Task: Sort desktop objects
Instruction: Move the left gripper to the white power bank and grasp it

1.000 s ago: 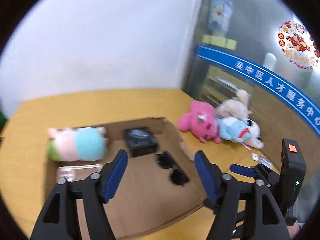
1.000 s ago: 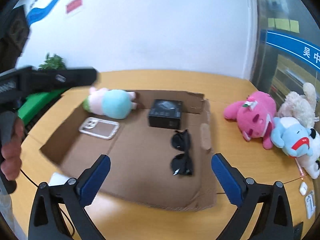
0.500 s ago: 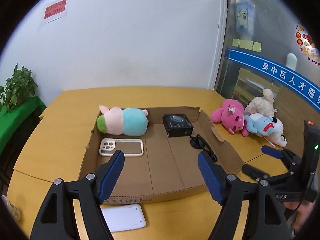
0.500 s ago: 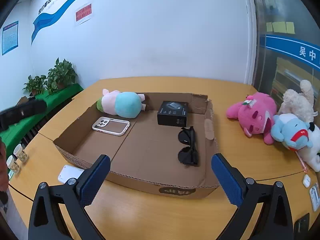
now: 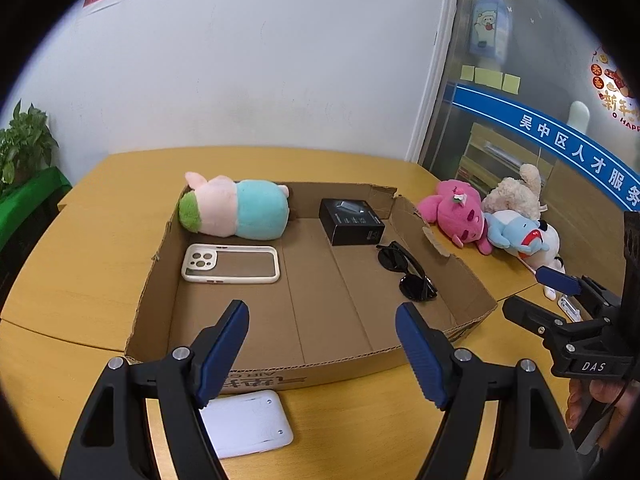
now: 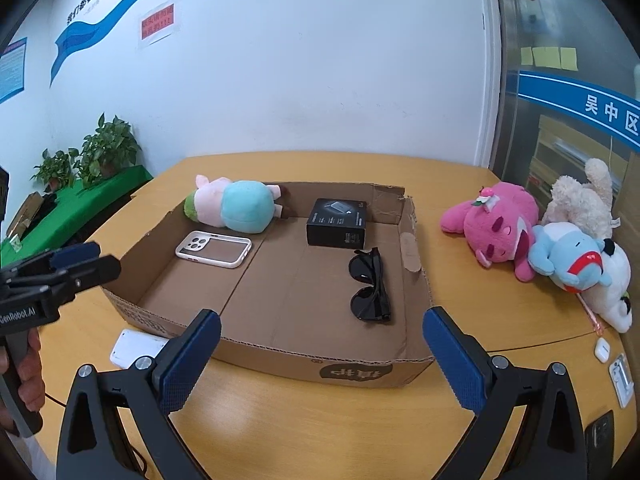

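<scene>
Hovering at the box's (image 5: pixel 280 376) near edge, both grippers, left (image 5: pixel 322 354) and right (image 6: pixel 322 356), are gaping apart, empty; inside are lying a plush (image 5: pixel 236 210), phone case (image 5: pixel 230 264), black carton (image 5: pixel 352 222) and sunglasses (image 5: pixel 406 272).

Bare floor in cardboard tray (image 5: pixel 472 280)

Corrugated cardboard tray (image 5: pixel 472 280), seemingly matt

Both wrist cameras looking down obliquely from the desk's (image 5: pixel 100 240) near edge, facing the far wall, sharing the cardboard tray (image 5: pixel 468 280) (image 6: pixel 412 240), right camera sitting rightward.
</scene>
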Motion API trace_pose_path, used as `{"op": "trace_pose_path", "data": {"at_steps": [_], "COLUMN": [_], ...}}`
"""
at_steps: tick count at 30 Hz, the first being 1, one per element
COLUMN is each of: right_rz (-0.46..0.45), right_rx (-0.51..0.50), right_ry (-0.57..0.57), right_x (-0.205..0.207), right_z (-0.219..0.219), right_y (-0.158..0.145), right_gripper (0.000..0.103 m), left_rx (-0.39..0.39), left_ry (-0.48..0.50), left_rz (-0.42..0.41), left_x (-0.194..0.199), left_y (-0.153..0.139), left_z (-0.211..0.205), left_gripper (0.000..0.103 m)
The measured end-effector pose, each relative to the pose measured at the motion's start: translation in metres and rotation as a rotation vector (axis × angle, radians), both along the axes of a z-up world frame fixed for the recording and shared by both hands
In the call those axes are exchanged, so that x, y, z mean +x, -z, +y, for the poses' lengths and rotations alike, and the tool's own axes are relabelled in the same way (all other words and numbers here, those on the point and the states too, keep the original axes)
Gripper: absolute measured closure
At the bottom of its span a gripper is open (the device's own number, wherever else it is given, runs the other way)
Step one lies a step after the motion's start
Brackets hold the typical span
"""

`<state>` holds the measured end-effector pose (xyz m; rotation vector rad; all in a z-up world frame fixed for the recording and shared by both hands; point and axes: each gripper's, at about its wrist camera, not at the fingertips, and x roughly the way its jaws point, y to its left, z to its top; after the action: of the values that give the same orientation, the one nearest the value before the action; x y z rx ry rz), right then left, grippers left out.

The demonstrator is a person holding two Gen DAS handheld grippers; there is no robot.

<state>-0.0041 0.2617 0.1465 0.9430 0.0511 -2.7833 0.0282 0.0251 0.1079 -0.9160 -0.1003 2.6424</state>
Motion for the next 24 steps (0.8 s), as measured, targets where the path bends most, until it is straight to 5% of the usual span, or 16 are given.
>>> {"op": "trace_pose_path", "data": {"at_steps": [10, 17, 24], "right_rz": [-0.048, -0.153, -0.252], "right_rx": [0.043, -0.036, -0.053], "right_ry": [-0.098, -0.411, -0.584], "right_x": [-0.016, -0.01, -0.007], "right_z": [-0.05, -0.097, -0.15], "right_y": [0.022, 0.066, 0.119], "right_gripper": [0.001, 0.001, 0.001], "left_rx": [0.032, 0.071, 0.147], "left_ry": [-0.027, -0.072, -0.065], "left_rz": [-0.061, -0.183, -0.321], "left_x": [-0.007, -0.012, -0.019], "left_y": [0.026, 0.065, 0.11], "left_z": [-0.038, -0.08, -0.111], "left_gripper": [0.027, 0.027, 0.027]}}
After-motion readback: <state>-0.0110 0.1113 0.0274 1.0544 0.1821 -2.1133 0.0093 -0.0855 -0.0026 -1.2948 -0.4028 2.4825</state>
